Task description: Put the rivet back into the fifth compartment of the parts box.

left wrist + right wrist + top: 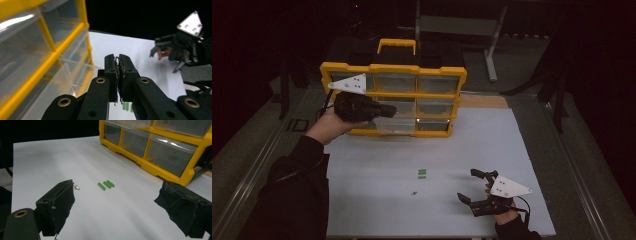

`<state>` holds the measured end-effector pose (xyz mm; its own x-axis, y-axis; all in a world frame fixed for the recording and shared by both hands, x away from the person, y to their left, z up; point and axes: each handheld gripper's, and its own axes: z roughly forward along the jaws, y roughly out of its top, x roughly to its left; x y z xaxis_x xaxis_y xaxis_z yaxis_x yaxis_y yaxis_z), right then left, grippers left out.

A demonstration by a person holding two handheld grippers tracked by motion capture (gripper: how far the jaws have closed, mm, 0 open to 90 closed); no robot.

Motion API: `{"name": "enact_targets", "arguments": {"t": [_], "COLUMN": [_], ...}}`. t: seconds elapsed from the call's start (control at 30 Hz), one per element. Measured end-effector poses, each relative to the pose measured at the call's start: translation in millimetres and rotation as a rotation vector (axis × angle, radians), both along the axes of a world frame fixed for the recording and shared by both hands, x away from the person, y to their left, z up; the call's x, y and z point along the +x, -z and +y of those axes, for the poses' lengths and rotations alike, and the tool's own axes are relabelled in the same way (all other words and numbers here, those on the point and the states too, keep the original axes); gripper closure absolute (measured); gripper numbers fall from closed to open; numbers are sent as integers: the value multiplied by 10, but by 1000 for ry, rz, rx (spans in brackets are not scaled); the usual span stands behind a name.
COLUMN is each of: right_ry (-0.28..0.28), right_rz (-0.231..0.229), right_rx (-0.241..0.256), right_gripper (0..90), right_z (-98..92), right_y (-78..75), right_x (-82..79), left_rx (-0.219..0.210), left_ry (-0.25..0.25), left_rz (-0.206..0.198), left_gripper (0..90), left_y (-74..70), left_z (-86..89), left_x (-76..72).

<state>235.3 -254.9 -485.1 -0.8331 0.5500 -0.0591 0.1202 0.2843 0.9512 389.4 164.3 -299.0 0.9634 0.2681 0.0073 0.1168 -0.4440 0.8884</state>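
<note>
A yellow drawer cabinet [393,68] with clear drawers stands at the back of the white table [492,145]. My left gripper [391,110], held in a hand, hovers in front of the cabinet's middle row. Its jaws are shut together [118,57] with nothing seen between them, and the cabinet [60,47] is close on their left. My right gripper [469,186] rests near the front right, open wide [117,187]. Three small green sticks [106,184] lie side by side ahead of it, also seen mid-table [422,173]. A tiny screw [76,187] lies by its left finger.
The cabinet's carry handle [397,45] points away from me. A metal stand [492,45] rises on the floor behind the table. From the left gripper view, the right gripper [172,50] shows far off, and the green sticks [128,107] lie below the jaws.
</note>
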Motion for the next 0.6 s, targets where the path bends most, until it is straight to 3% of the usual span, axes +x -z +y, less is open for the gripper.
{"name": "enact_targets", "arguments": {"t": [0.1, 0.37, 0.53, 0.6], "right_ry": [-1, 0, -1, -1], "right_rz": [1, 1, 0, 1], "right_rx": [0, 0, 2, 2], "right_gripper": [123, 123, 123, 123], "right_z": [0, -9, -6, -9], "right_y": [7, 9, 5, 4], "right_x": [3, 5, 2, 3], "left_rx": [-6, 11, 54, 63], "left_ry": [-40, -113, -145, -146], "left_rz": [18, 62, 102, 100], "left_gripper": [849, 848, 848, 847], "left_y": [10, 153, 248, 258], "left_z": [6, -20, -69, -74], "left_x": [113, 229, 282, 285]}}
